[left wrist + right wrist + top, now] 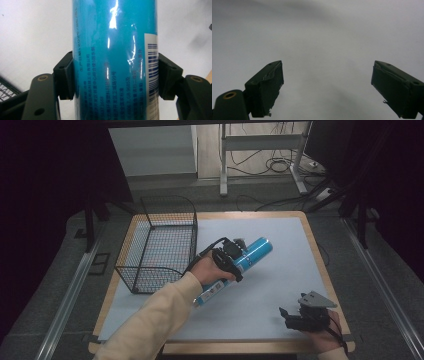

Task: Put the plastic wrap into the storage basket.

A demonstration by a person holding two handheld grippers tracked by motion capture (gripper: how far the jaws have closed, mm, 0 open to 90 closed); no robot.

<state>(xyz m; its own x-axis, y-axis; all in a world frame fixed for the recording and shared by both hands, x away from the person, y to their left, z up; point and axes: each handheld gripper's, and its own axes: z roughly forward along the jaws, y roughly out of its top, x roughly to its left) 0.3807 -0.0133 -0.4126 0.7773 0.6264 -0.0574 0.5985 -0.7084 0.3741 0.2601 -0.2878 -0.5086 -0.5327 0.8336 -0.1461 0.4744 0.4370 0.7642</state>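
Clearly the step in hand is the carry: the left claw (235,256) is clamped across the middle of a blue can (239,269), and in the left gripper view its two black pads press flat against the can's (112,62) sides, one on the blue film and one on the white barcode label. In the high view the can lies tilted, its silver top pointing toward the table's far right corner and its labelled base toward the near left, over the middle of the white mat (280,285) that covers the table. Whether the can rests on the mat or hangs just above it, I cannot tell. A black wire basket (159,245) stands at the table's left edge, just beside the left hand (210,270). The right claw (292,317) sits near the table's near right corner, its jaws wide apart and holding nothing.

The likely next move is to swing the can left over the basket's rim and lower it inside. That calls for enough lift to clear the wire wall, and a steady grip, since the glossy film looks slippery.
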